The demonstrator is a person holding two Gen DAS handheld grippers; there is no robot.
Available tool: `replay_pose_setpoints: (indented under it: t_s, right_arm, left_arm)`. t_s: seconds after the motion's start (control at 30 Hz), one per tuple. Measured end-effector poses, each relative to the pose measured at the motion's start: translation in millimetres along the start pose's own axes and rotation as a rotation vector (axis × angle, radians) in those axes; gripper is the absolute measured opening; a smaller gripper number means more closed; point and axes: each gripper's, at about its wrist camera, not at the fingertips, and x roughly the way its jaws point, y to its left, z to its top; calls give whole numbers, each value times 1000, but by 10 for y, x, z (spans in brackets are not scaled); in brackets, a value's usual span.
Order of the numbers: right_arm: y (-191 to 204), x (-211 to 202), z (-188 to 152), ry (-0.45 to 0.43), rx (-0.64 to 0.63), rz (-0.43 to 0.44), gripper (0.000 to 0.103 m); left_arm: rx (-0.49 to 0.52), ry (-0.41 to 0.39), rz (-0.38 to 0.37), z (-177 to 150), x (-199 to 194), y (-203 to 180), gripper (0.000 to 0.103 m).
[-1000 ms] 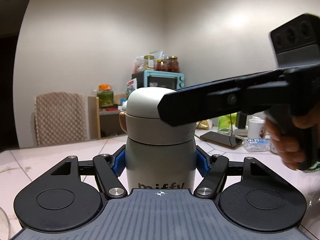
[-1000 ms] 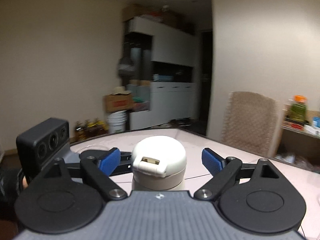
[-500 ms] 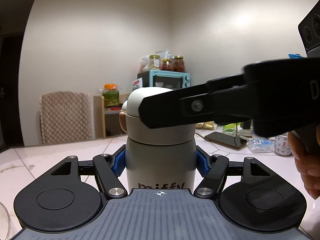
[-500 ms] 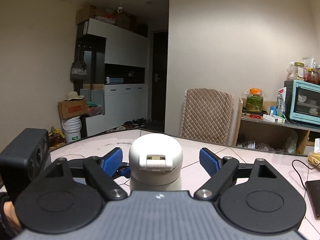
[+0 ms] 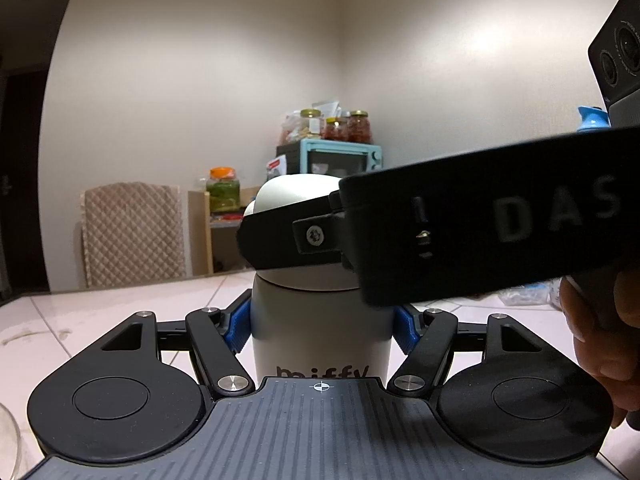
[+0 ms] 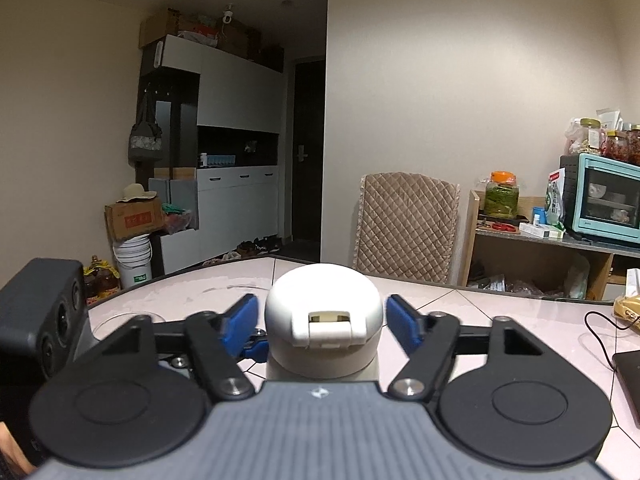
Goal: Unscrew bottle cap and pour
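A white "miffy" bottle (image 5: 320, 340) stands upright on the pale tiled table (image 5: 120, 304). My left gripper (image 5: 322, 330) is shut on its body, one blue pad on each side. The domed white cap (image 6: 324, 292) with a flip latch sits on top. My right gripper (image 6: 323, 322) reaches in at cap height and is shut on it, its blue pads (image 6: 240, 320) against both sides. In the left wrist view the right gripper's black finger (image 5: 280, 236) crosses the cap (image 5: 296, 192), and a hand (image 5: 600, 340) holds its handle.
A quilted chair (image 6: 406, 224) stands behind the table. A shelf at the right holds a teal oven (image 6: 604, 196) and jars. A dark phone (image 6: 628, 376) with a cable lies at the right edge. A glass rim (image 5: 8, 440) shows at lower left.
The right gripper swung round and came in closer and lower over the bottle. Its jaws went from wide apart to closed on the cap. The left gripper and bottle stayed put.
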Motion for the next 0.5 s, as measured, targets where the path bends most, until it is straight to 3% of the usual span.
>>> replay_pose_setpoints:
  t_s: [0.2,0.5]
  right_arm:
    - [32,-17,-1,0,-25,4,65]
    - [-199,-26,4,-1,-94,165,65]
  left_arm:
    - [-5,-1,3,47,-41,107,72]
    - [-10,-1,-1,96,-20,299,72]
